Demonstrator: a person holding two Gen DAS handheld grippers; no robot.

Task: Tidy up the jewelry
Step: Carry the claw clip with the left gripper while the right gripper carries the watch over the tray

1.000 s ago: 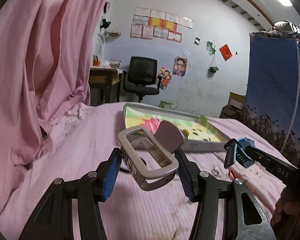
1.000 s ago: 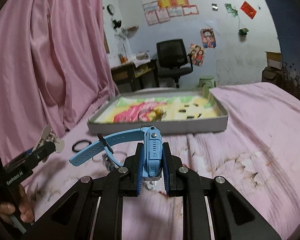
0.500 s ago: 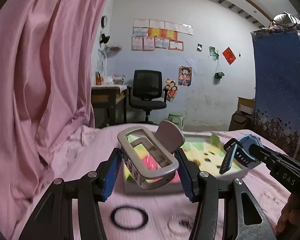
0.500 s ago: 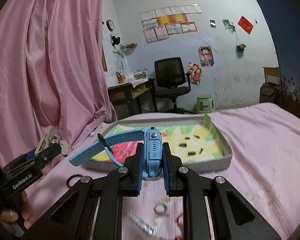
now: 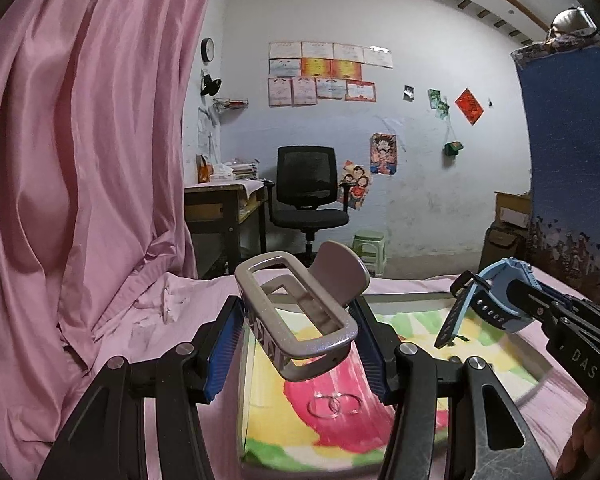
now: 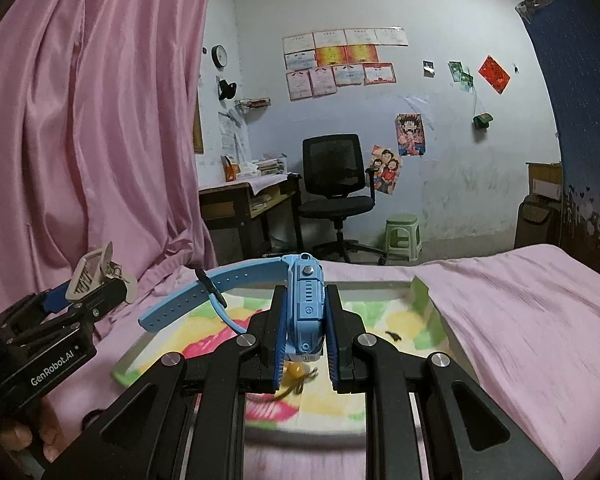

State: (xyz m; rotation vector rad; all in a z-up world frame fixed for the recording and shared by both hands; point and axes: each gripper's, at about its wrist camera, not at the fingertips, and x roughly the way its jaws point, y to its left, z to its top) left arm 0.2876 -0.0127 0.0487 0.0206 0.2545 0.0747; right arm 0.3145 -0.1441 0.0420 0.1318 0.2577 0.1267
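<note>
The left gripper [image 5: 298, 340] clamps a silver hair clip [image 5: 300, 316] and the right gripper [image 6: 305, 344] clamps a blue watch [image 6: 305, 308], both held above the tray [image 6: 440, 322] on the pink bed [image 6: 532, 312].

Tray [image 5: 244, 380] at lower centre, on bed [image 6: 520, 320]; rings [image 5: 334, 404] inside tray. Chair [image 5: 306, 192] behind, mid-frame; desk [image 5: 220, 208] left of chair; stool [image 5: 370, 248] right.
</note>
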